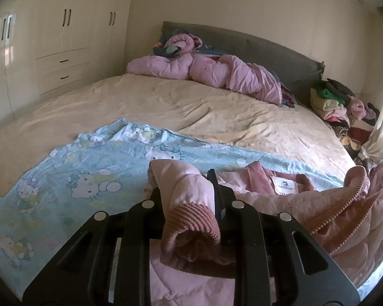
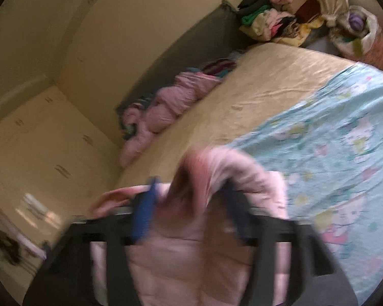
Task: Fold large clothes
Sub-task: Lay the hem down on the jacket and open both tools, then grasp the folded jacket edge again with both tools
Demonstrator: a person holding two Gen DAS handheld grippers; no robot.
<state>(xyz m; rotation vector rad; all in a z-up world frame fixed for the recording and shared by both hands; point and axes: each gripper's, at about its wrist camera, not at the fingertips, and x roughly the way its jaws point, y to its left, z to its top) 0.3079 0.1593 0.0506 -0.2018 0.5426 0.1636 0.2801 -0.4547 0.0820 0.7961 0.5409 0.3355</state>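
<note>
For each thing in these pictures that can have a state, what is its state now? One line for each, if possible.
Left gripper: shut on the pink jacket's ribbed cuff.
Right gripper: open; the blurred jacket fabric lies between the jaws.
Pink jacket: unfolded, opened so the lining and label show.
Cartoon-print sheet: spread flat under the jacket.
Pink duvet: bunched at the headboard.
Wardrobe doors: closed.
Drawers: closed.
Clothes pile: unsorted heap.

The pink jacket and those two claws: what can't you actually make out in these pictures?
- Pink jacket: left wrist view, its lower part cut off by the frame edge and hidden behind the left claw, which pinches a ribbed cuff.
- Right claw: right wrist view, motion blur; whether the pads touch the fabric between them is unclear.
- White label: print too small to read.
</note>
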